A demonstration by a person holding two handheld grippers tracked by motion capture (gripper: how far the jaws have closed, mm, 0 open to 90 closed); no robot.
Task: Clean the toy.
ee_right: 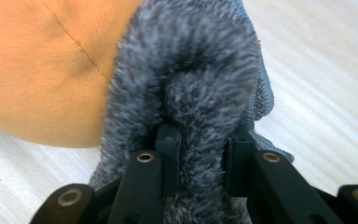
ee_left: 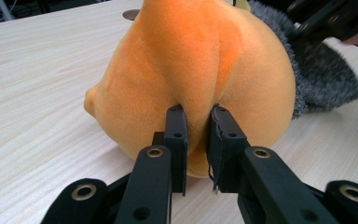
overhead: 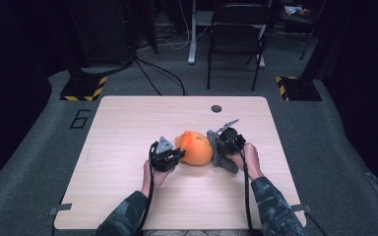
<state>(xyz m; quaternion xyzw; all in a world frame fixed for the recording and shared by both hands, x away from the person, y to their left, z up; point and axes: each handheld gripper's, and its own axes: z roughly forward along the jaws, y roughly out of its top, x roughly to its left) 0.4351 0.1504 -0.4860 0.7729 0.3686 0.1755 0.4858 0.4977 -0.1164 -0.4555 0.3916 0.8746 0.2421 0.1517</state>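
Pinching at the table's [overhead: 128,196] centre, we clamped our left gripper [ee_left: 196,135] onto a fold of the orange plush [ee_left: 196,70], while our right gripper [ee_right: 204,140] squeezed the grey furry cloth [ee_right: 200,79] touching it.

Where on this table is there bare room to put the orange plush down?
Bare wood runs along the table's far edge up to the round grommet, down the left side, and along the near edge between the sleeves. The middle is crowded: left tongs, orange plush, grey cloth, right tongs.
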